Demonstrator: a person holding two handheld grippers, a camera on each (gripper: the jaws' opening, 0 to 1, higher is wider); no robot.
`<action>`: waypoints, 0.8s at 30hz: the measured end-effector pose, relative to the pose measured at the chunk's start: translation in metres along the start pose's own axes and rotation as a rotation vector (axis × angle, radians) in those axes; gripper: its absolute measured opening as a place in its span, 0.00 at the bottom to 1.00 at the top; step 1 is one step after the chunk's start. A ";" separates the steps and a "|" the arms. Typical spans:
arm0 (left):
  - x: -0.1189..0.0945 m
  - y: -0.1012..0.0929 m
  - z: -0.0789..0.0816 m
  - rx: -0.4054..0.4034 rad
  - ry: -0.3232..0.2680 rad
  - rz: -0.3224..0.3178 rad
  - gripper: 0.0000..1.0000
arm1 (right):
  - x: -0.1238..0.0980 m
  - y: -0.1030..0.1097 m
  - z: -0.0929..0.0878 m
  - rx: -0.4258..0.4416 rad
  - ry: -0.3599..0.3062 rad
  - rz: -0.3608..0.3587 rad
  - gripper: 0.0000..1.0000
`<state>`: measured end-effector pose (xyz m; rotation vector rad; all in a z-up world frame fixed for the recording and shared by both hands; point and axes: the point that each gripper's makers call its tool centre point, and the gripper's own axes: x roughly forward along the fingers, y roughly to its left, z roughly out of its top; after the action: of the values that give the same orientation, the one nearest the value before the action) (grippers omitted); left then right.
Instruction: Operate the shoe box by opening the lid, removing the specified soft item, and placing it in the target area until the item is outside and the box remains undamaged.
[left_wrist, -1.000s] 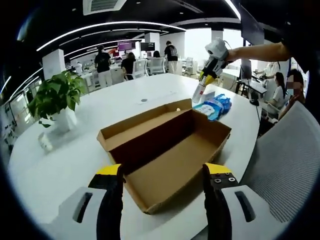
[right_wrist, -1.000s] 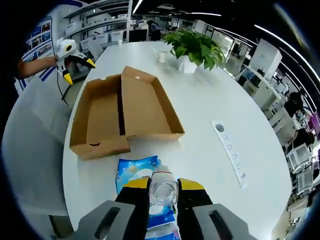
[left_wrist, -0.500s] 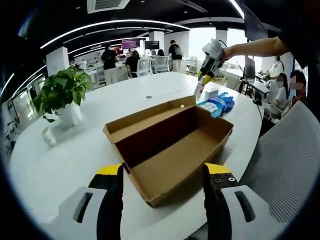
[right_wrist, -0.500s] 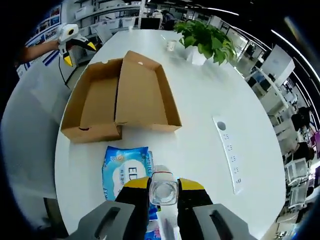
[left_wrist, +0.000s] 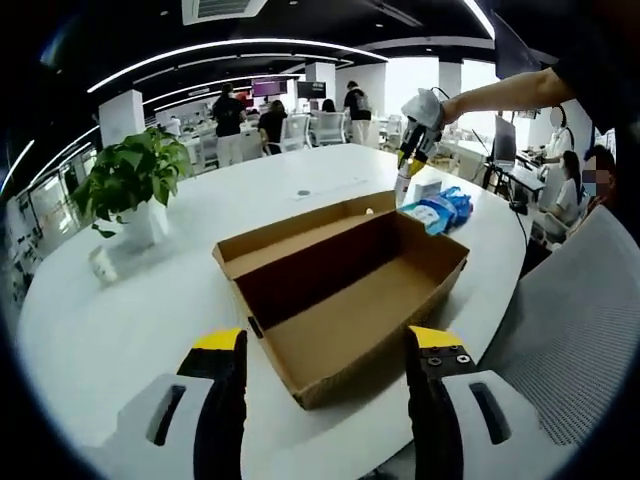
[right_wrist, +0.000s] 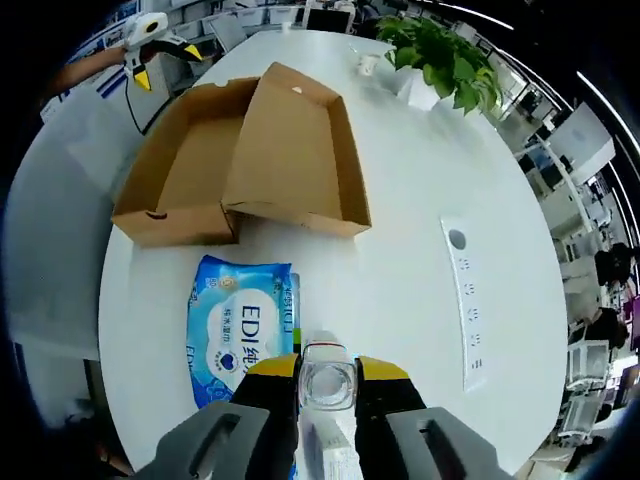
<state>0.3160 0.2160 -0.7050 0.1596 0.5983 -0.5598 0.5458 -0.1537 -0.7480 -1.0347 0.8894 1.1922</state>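
Note:
The open cardboard shoe box (left_wrist: 345, 290) lies empty on the white table (left_wrist: 150, 320), its lid (right_wrist: 300, 150) folded back beside it. My left gripper (left_wrist: 325, 345) is open, its jaws standing just short of the box's near corner. A blue soft wipes pack (right_wrist: 240, 325) lies outside the box, to the left of my right gripper (right_wrist: 328, 368), which is shut on a clear plastic bottle (right_wrist: 327, 392). In the left gripper view the right gripper (left_wrist: 412, 128) hangs over the wipes pack (left_wrist: 437, 208) past the box's far end.
A potted plant (left_wrist: 125, 185) stands at the table's left. A white power strip (right_wrist: 460, 300) lies right of the box. A small white carton (left_wrist: 420, 190) sits by the wipes. A grey chair back (left_wrist: 570, 300) is near. People stand at desks behind.
The right gripper view has drawn closer to the wipes pack, which looks larger now. The bottle stays gripped. The left gripper view shifted only slightly.

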 end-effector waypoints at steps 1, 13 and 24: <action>-0.001 0.000 0.000 -0.003 0.000 0.003 0.66 | 0.001 0.000 -0.001 -0.003 0.001 0.003 0.17; -0.006 -0.001 -0.004 -0.018 0.003 0.012 0.67 | 0.015 0.001 -0.012 -0.065 0.077 0.035 0.17; -0.011 0.000 -0.011 -0.030 0.014 0.025 0.66 | 0.017 0.002 -0.015 -0.070 0.088 0.047 0.17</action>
<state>0.3028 0.2242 -0.7080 0.1429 0.6174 -0.5253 0.5465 -0.1631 -0.7690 -1.1354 0.9502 1.2326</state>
